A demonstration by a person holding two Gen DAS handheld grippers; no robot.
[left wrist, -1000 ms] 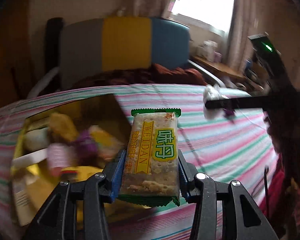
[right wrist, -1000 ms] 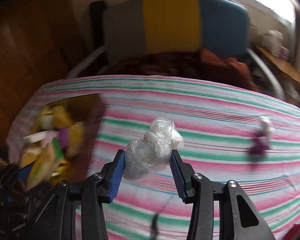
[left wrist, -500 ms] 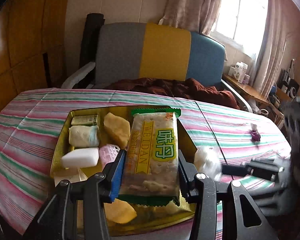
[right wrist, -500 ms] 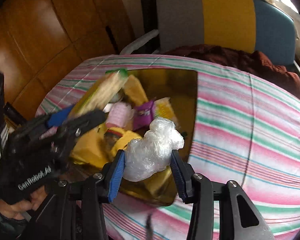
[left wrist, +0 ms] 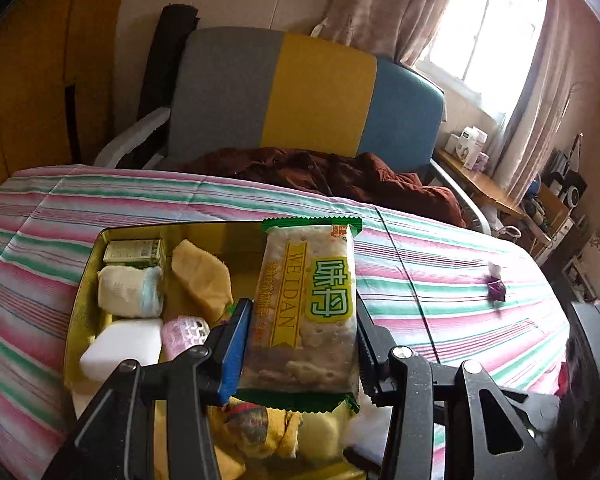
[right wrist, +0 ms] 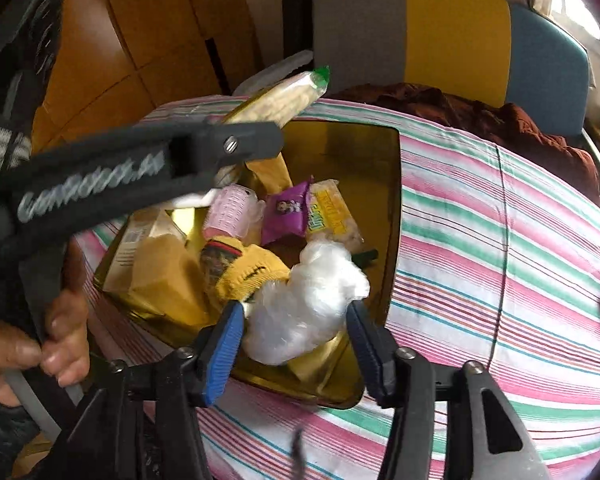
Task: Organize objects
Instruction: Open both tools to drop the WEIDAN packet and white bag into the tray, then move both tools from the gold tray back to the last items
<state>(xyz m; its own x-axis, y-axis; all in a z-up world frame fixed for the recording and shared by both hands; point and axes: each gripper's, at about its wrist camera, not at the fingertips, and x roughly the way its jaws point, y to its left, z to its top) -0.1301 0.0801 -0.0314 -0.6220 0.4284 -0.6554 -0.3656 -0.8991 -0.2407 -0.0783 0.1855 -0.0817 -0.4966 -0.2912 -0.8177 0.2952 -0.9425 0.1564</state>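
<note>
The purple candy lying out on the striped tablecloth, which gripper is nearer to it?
Right, it seems. The right gripper hangs over the gold tray's candy-side edge; the left gripper sits farther across the tray from the purple candy.

A worktop [left wrist: 440, 280] covered in a pink, green and white striped cloth carries a shallow gold tray [right wrist: 384, 184] filled with wrapped snacks and small packets. Well apart from the tray, a small purple item [left wrist: 496, 289], possibly a wrapped sweet, lies directly on the cloth.
</note>
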